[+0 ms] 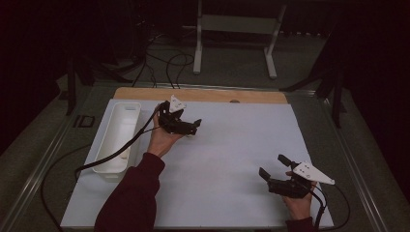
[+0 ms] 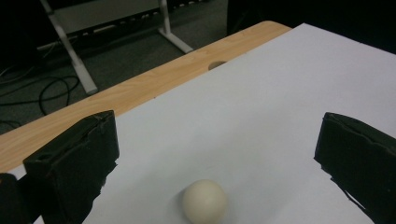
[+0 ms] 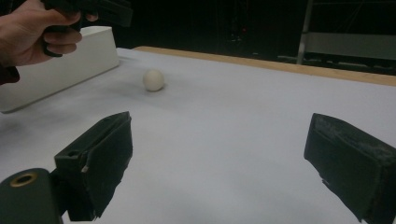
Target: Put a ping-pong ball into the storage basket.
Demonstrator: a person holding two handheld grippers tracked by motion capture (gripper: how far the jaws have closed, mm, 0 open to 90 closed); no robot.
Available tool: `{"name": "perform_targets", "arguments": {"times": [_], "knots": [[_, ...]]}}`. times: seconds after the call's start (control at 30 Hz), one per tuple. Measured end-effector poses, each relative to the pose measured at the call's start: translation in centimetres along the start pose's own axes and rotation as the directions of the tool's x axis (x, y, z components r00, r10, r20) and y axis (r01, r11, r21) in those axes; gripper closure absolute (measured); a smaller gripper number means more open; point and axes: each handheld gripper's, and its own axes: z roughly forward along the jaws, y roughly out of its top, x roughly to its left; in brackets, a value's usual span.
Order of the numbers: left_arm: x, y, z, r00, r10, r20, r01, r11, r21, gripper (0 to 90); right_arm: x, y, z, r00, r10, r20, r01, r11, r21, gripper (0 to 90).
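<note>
Dim room, with cables and a white frame stand on the grey floor in the upper part of the high view; below them a white sheet point(image 1: 232, 159) covers a wooden table point(image 1: 203, 94). A long white tray point(image 1: 118, 137) lies along the sheet's left edge.

Just right of the tray, upper left of centre, the left gripper point(image 1: 193, 126) hangs over a small cream ball point(image 2: 204, 201). Its jaws stand wide apart with nothing pressed between them; the ball rests on the sheet in the gap, touching neither. The right gripper point(image 1: 273, 166) sits at the lower right, well apart from the ball, jaws also spread and empty.

My reading is that the ball is either about to be picked up or has just been set down; the frames do not settle which. A pick-up would call for lowering the left jaws to either side of the ball and closing gently, since a round thing may roll away.

From above, the left gripper hides the ball. The left gripper view puts it at the bottom centre, between the jaws. The right gripper view shows it at upper left, sitting free on the sheet near the tray, below the left hand point(image 3: 32, 35)
</note>
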Motion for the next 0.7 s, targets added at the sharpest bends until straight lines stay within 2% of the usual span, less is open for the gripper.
{"name": "perform_targets", "arguments": {"times": [0.7], "knots": [[0.2,-0.9,1.9,0.9999,0.005,-0.016,-0.004,0.9987,0.051,0.0,0.0,0.0,0.0,1.0,0.0,0.001,0.0,1.0,-0.002,7.7]]}}
